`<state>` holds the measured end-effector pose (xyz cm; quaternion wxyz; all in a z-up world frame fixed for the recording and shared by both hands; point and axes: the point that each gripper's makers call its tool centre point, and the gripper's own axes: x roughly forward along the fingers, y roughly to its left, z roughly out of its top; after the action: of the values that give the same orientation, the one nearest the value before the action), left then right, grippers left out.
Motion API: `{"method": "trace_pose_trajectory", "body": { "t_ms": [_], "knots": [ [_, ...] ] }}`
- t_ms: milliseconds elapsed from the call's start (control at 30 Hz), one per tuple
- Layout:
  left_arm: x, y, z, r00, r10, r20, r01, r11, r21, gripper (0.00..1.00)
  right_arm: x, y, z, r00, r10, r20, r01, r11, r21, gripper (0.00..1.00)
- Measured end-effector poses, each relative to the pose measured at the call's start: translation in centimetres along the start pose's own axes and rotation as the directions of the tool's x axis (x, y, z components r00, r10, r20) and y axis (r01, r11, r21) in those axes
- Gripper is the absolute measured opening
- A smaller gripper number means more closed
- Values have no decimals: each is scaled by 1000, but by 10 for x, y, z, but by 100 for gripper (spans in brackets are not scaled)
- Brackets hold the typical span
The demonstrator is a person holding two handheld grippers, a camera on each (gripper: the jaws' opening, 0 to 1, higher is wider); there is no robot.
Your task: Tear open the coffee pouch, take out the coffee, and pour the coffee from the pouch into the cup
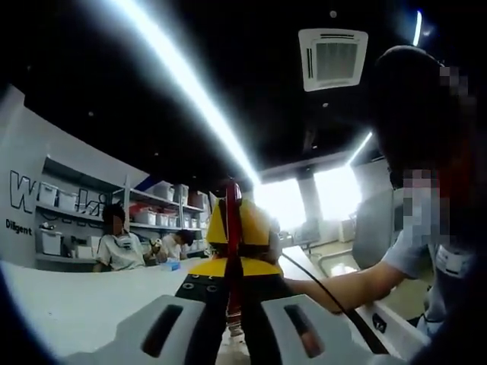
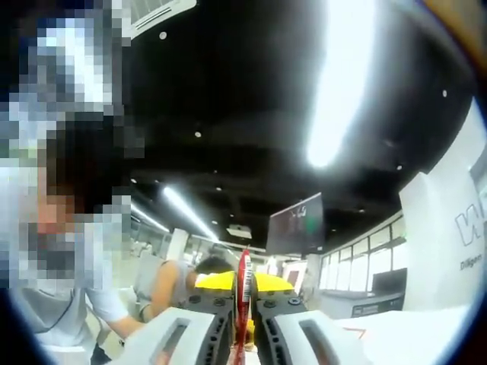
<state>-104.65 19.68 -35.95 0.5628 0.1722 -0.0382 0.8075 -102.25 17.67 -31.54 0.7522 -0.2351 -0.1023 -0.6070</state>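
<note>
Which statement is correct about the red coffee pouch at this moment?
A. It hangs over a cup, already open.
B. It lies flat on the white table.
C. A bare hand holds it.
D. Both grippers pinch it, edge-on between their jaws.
D: the coffee pouch stands as a thin red strip clamped in the left gripper, and likewise in the right gripper.

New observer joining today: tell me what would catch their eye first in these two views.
The red coffee pouch stands edge-on at centre, pinched between the left gripper and the yellow-topped right gripper facing it. In the right gripper view the same pouch rises between the right gripper jaws. Bright ceiling light strips streak overhead.
</note>
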Motion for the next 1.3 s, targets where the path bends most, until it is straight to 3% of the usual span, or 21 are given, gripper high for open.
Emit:
{"method": "trace_pose_trajectory", "body": {
  "t_ms": [500, 933, 1300],
  "knots": [
    [1, 0, 0, 1000, 3, 6, -3, 1000, 6, 9, -1, 3, 0, 1000, -6, 2, 6, 1000, -2, 8],
    [1, 0, 0, 1000, 4, -3, -4, 1000, 3, 5, -2, 4, 0, 1000, 16, 15, -17, 1000, 11, 8],
    [2, -5, 0, 1000, -7, 11, 7, 999, 39, 11, 0, 6, 1, 999, 30, 16, -30, 999, 14, 7]
  ]
}}
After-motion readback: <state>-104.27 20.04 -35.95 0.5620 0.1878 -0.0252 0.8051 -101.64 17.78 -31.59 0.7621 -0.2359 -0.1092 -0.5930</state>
